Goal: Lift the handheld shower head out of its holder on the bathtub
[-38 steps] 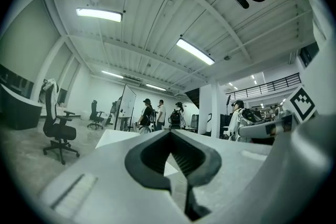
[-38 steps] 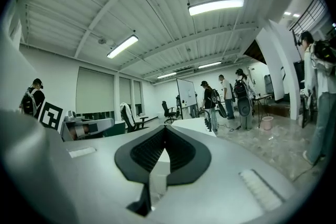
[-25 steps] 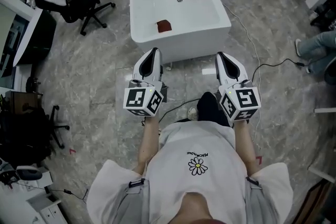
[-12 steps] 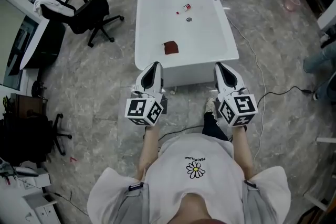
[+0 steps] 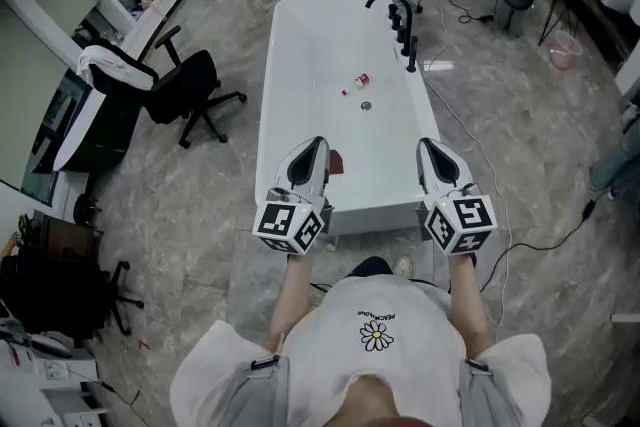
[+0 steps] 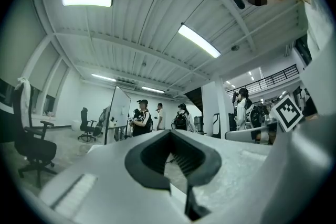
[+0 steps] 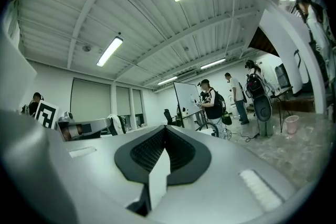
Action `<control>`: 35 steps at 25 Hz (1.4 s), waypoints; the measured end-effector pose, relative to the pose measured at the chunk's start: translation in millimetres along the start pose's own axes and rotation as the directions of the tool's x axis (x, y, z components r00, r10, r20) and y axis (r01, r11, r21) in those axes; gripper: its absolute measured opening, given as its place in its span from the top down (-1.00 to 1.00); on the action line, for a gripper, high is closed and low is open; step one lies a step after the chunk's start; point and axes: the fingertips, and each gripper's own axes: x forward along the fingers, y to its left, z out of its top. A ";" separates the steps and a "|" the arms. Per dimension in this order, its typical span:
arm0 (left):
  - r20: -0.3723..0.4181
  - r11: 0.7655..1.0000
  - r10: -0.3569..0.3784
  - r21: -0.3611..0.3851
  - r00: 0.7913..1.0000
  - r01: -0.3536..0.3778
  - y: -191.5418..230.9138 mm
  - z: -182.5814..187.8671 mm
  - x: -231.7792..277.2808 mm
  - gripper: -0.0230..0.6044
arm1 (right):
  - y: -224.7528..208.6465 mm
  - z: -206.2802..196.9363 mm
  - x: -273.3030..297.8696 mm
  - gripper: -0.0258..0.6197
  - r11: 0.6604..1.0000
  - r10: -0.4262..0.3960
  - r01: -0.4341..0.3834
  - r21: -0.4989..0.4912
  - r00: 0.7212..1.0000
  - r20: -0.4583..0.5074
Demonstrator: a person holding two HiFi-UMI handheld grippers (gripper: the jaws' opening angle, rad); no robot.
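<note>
My L gripper (image 5: pixel 315 147) & R gripper (image 5: pixel 430 148) are both shut tight (nothing in them), near the close end of the white tub (image 5: pixel 300 55).

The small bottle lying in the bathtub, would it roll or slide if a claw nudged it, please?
Probably it would roll: the bottle lies on its side on the smooth white bathtub floor. It looks small, so likely light. The floor may carry it toward the drain.
</note>
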 end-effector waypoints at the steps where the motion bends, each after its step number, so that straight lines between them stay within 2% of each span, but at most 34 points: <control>1: 0.003 1.000 -0.008 0.003 1.000 0.008 -1.3 0.1 7.7 0.93 | -4.0 1.3 5.8 0.85 1.000 0.004 -0.004 -0.002 1.000 0.004; 8: 0.086 0.999 -0.054 0.006 0.995 0.054 9.1 19.7 50.8 0.93 | -22.6 6.8 47.3 0.85 1.000 -0.007 0.007 0.001 1.000 0.012; 12: 0.076 0.989 -0.147 0.012 0.986 0.147 10.6 16.3 80.4 0.93 | -30.6 17.2 79.4 0.85 0.999 -0.011 0.012 -0.031 1.000 0.010; 16: 0.080 0.982 -0.183 -0.041 0.980 0.187 38.1 9.1 98.6 0.93 | -29.0 32.0 124.0 0.85 0.998 -0.012 0.013 -0.068 1.000 0.022; 19: 0.065 0.985 -0.164 -0.034 0.984 0.166 64.5 6.7 113.0 0.93 | -27.1 43.3 150.4 0.85 0.997 -0.011 0.014 -0.080 0.999 0.039; 25: 0.052 0.988 -0.149 -0.017 0.987 0.150 93.4 6.7 141.9 0.93 | -29.8 34.6 177.4 0.85 0.997 -0.026 0.029 -0.067 0.999 0.039; 30: 0.054 0.989 -0.141 -0.033 0.989 0.143 82.9 4.3 172.0 0.93 | -66.2 39.8 178.6 0.84 0.991 -0.046 0.050 -0.124 0.999 0.029; 35: 0.051 0.993 -0.113 -0.041 0.992 0.115 60.8 -4.7 197.9 0.93 | -107.7 60.1 172.8 0.85 1.000 0.011 -0.011 -0.010 0.998 0.057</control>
